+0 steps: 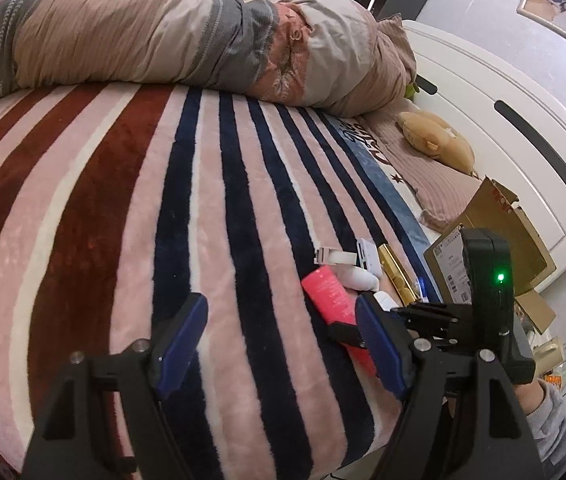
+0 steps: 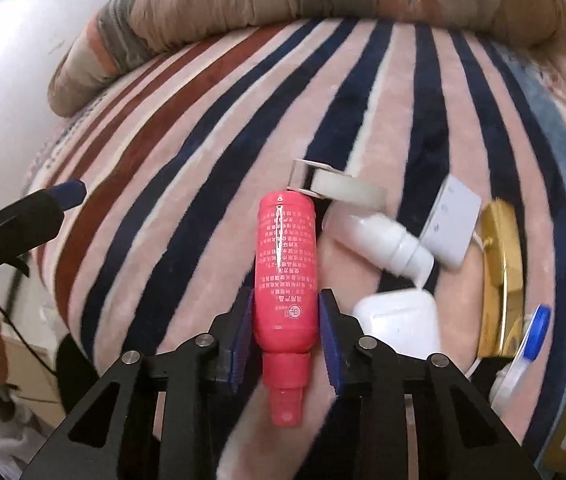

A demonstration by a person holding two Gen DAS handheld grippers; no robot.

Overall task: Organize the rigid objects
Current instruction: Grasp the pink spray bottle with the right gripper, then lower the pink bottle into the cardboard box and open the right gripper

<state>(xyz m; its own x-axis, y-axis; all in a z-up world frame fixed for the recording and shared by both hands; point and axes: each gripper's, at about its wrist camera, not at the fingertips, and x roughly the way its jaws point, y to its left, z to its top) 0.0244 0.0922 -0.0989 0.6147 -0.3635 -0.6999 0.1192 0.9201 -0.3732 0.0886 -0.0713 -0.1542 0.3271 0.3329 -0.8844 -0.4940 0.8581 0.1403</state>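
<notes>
A pink spray bottle point(image 2: 286, 264) lies on the striped blanket point(image 2: 187, 184), nozzle toward the camera. My right gripper point(image 2: 286, 320) straddles its lower body with its blue pads against both sides. The bottle also shows in the left wrist view point(image 1: 329, 292), with the right gripper point(image 1: 367, 320) on it. Beside it lie a tape dispenser point(image 2: 335, 186), a white bottle point(image 2: 379, 240), a white case point(image 2: 401, 322), a grey-white box point(image 2: 453, 220) and a gold box point(image 2: 501, 272). My left gripper point(image 1: 279, 338) is open and empty over the blanket, left of the bottle.
A rolled duvet point(image 1: 171, 36) lies across the far side of the bed. A cardboard box point(image 1: 495, 236) stands at the right bed edge, near a plush toy point(image 1: 435, 140) and a white headboard point(image 1: 523, 128). A blue-capped item point(image 2: 535, 332) lies by the gold box.
</notes>
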